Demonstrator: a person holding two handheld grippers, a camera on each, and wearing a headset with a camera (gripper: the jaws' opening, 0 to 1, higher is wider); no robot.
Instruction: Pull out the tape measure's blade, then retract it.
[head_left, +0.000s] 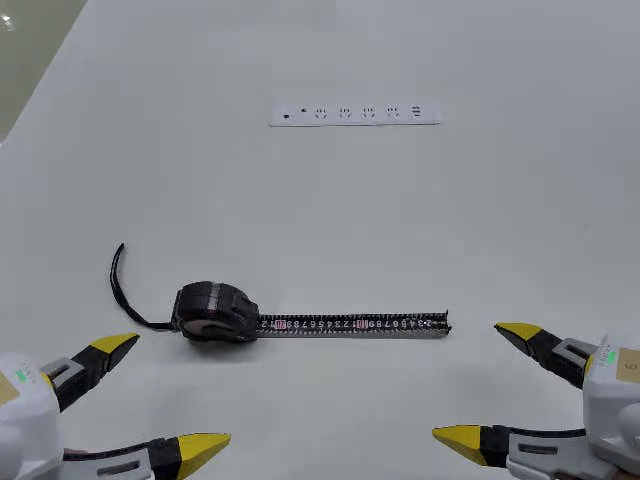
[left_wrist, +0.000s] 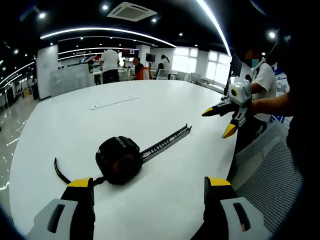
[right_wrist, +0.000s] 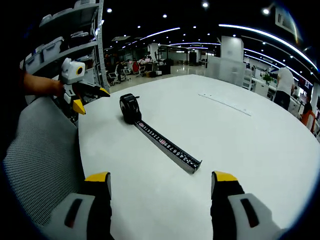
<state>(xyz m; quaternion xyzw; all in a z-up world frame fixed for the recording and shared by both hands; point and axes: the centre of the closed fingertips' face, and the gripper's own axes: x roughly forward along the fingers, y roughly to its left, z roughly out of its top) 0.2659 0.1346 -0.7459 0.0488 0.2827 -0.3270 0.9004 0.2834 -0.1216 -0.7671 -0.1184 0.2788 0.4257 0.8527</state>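
A black tape measure (head_left: 214, 312) lies on the white table, its blade (head_left: 355, 324) drawn out to the right and lying flat; a black wrist strap (head_left: 122, 290) trails off its left side. My left gripper (head_left: 160, 400) hovers open near the front edge, just left of and below the case (left_wrist: 118, 160). My right gripper (head_left: 490, 385) is open too, just right of and below the blade's tip (right_wrist: 192, 165). Neither holds anything. The right gripper (left_wrist: 224, 119) appears in the left gripper view, the left gripper (right_wrist: 89, 99) in the right gripper view.
A white power strip (head_left: 355, 114) lies far back on the table (head_left: 320, 200). A grey mesh chair (right_wrist: 40, 150) sits at the table's near edge. People stand in the office behind.
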